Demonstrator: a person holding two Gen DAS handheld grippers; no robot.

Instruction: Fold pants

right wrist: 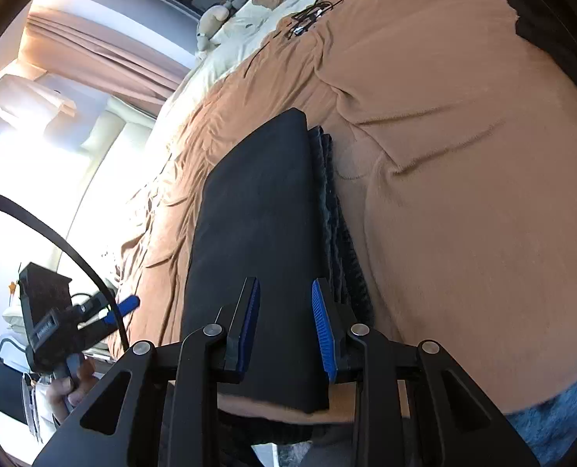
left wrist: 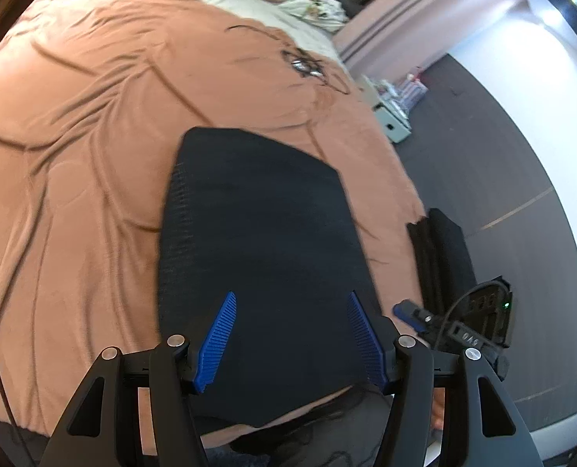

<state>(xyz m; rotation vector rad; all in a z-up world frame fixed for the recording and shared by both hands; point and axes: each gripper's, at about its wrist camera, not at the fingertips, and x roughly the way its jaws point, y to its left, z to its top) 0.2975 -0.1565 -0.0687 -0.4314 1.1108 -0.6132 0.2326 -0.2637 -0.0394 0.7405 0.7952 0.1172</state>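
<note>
The folded pants [left wrist: 261, 241] lie lengthwise on the bed [left wrist: 74, 155], running away from both grippers; the left gripper [left wrist: 290, 338] and right gripper [right wrist: 284, 327] hover released, empty.

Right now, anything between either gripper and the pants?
Nothing visible. The folded pants lie flat on the brown blanket, directly ahead of the open left gripper and the open right gripper. The tangled cable sits well beyond.
</note>
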